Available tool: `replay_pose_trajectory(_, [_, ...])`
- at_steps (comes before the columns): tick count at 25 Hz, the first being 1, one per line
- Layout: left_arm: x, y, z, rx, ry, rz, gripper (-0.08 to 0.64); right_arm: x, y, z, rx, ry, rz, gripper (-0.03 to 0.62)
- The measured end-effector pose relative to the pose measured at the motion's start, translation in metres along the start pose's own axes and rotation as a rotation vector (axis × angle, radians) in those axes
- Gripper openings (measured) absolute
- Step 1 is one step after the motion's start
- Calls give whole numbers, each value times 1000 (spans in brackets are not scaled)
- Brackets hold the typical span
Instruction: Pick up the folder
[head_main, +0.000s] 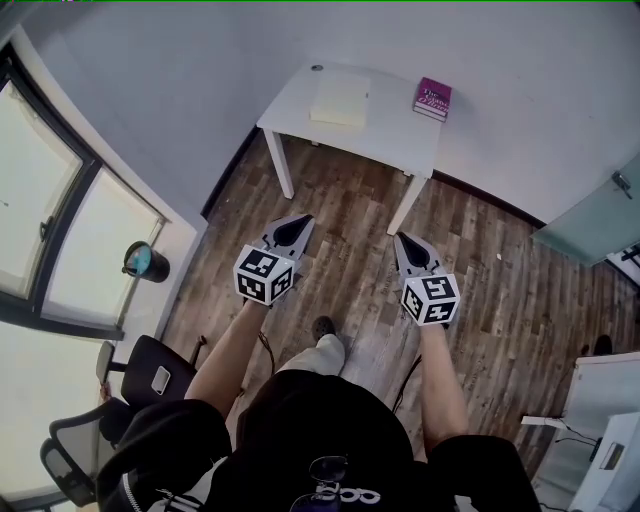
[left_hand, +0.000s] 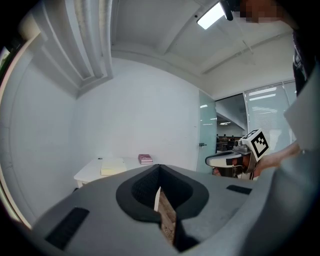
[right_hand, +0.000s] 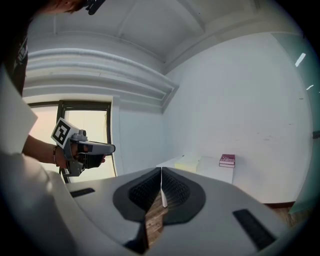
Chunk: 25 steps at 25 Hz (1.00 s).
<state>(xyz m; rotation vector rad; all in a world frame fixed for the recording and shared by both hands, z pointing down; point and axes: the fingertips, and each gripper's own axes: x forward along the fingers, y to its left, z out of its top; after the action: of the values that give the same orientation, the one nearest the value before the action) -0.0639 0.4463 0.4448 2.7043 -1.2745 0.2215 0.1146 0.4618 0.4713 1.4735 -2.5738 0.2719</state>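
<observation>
Folder (head_main: 340, 100), pale yellow, lies flat on the white table (head_main: 395, 130), well ahead of the left claw (head_main: 298, 222) and right claw (head_main: 403, 241), both shut and empty; it looks thin, light and bendy, so pinch its near edge.

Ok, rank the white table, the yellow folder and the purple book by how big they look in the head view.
1. white table, by far the largest.
2. yellow folder, lying on it.
3. purple book, smallest.
All sit at similar distance, so the order is safe.
</observation>
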Motion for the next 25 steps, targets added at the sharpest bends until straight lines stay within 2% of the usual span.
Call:
replay_pose_trajectory(11, [92, 67, 20, -11, 8, -10, 21, 90, -67, 31, 7, -7, -20, 25])
replay_pose_trajectory(19, [136, 83, 25, -16, 9, -37, 21, 115, -98, 37, 8, -6, -40, 25])
replay_pose_trajectory(25, [150, 91, 30, -13, 14, -38, 21, 126, -111, 38, 21, -7, -41, 25])
